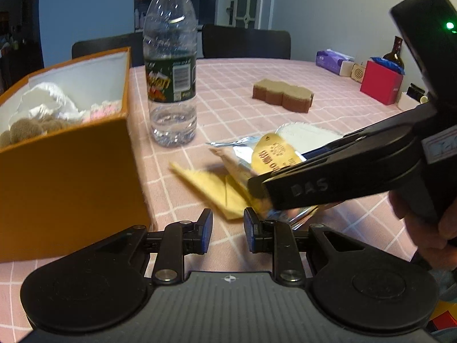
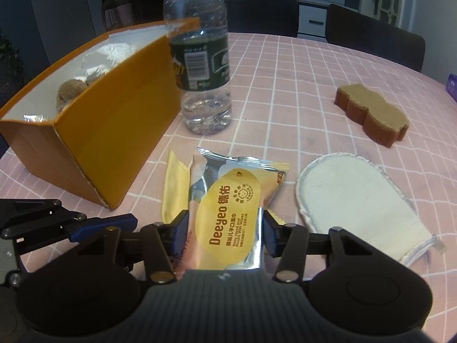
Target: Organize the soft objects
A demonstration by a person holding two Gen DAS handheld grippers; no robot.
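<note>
While the left gripper (image 1: 228, 230) is hovering empty (jaws apart), the right gripper (image 2: 225, 235) is clamping the silver-and-yellow foil wet-wipes pack (image 2: 228, 217).

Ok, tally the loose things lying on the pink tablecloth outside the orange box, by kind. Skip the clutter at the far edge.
Wet-wipe packs: 1, the silver pack with a yellow label, between the right gripper's fingers
Yellow sachets: 1, partly under the pack
White cloth mitts: 1
Brown sponges: 1
Clear plastic water bottles: 1
Total: 5
</note>
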